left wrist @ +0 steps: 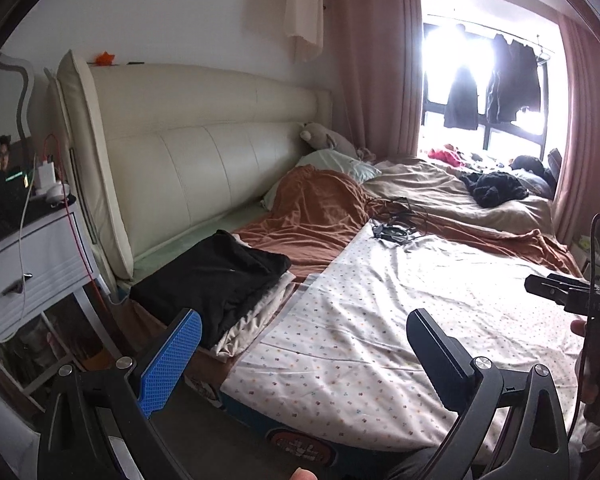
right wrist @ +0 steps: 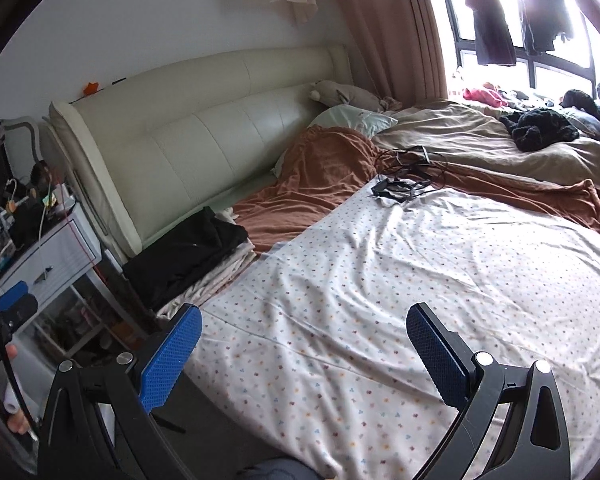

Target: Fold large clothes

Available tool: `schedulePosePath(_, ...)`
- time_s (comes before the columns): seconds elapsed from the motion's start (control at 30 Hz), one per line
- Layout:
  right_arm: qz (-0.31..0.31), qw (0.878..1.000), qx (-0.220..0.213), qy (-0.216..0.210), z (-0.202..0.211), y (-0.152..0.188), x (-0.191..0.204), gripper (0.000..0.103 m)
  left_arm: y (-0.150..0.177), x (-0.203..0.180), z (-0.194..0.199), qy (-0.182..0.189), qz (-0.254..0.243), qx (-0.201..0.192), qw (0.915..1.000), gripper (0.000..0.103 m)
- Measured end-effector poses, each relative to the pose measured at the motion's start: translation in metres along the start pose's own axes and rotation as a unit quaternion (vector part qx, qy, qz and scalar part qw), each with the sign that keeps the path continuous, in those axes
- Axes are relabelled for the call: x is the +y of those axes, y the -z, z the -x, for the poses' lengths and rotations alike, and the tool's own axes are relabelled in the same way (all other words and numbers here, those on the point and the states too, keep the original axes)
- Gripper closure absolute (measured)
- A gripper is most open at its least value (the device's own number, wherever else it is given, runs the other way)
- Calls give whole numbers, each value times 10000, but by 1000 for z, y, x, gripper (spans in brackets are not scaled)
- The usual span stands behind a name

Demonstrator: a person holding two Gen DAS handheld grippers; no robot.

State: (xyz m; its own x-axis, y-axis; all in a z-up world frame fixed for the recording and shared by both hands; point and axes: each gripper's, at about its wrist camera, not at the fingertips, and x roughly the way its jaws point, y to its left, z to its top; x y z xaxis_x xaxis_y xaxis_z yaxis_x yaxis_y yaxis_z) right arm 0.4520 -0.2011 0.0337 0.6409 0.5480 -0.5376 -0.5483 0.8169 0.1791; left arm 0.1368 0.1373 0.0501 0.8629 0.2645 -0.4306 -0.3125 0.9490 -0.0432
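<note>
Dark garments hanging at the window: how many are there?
2, both on the rail in front of the bright window: left garment and right garment. Glare washes out the rail, so the right one could be more than one piece.

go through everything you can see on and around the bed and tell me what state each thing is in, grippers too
left gripper: open, empty, above the bed edge.
right gripper: open, empty.
black garment: folded, on top of a stack.
cream garments: folded, under it.
dotted sheet: spread out, wrinkled.
brown blanket: rumpled.
beige duvet: bunched.
black clothes: crumpled heap, unfolded.
cables: tangled.
curtains: drawn open.
nightstand drawer: shut.
</note>
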Motion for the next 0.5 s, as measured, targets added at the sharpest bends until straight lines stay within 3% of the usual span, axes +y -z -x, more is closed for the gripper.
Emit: schedulePosePath(0.5,-68,9979,-516,373,94,80,13,1,60,-16,87,527,-41,-326,9981,0)
